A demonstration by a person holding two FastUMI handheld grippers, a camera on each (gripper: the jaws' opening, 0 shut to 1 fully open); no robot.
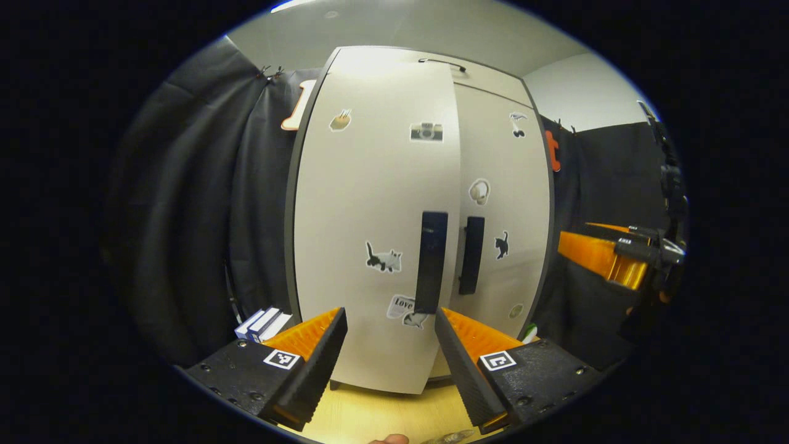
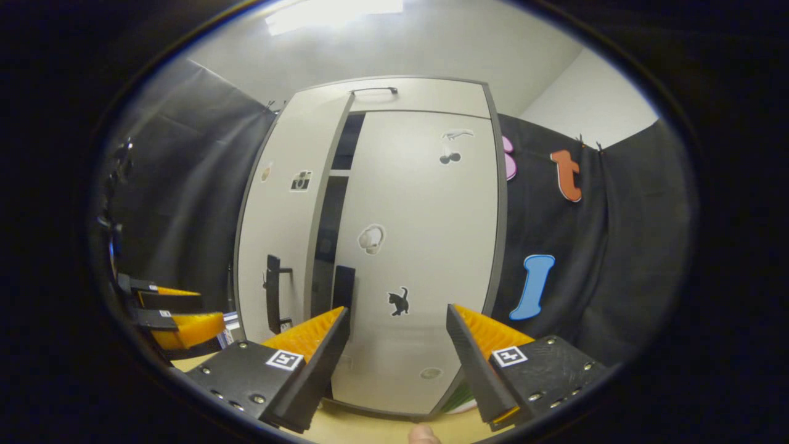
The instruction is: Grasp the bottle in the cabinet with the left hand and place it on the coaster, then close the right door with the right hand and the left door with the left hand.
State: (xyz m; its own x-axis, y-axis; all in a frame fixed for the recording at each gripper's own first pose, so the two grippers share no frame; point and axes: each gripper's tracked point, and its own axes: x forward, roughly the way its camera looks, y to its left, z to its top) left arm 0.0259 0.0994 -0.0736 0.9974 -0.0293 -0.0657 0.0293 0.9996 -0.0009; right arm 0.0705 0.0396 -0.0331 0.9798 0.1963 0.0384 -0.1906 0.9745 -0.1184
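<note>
Left gripper view: the left tongs [image 1: 390, 330] are held wide apart, nothing between them, facing the left door [image 1: 376, 216] from close by. The left door is seen almost shut, its edge standing slightly proud of the right door [image 1: 502, 203]. A dark vertical handle [image 1: 431, 262] is set near the door's inner edge, just above the gap of the tongs; a second handle [image 1: 471, 254] sits on the right door just beside it. At far right the other gripper [image 1: 607, 259] is seen, well apart from the cabinet.

The door is judged a stiff, light panel on hinges, smooth and likely slippery on its face; a flat push near the handle side, or a hold on the handle bar, is judged the surest contact.

Right gripper view: the right tongs [image 2: 397, 333] are likewise spread wide and empty, before the right door [image 2: 419, 259], which appears closed. A dark slit [image 2: 330, 234] is left between the two doors.

The wooden surface [image 1: 382, 410] is cut off at the bottom edge. The bottle and coaster cannot be located; a glassy edge [image 1: 450, 436] at the bottom rim is too small to identify. The cabinet interior is hidden behind the doors.
</note>
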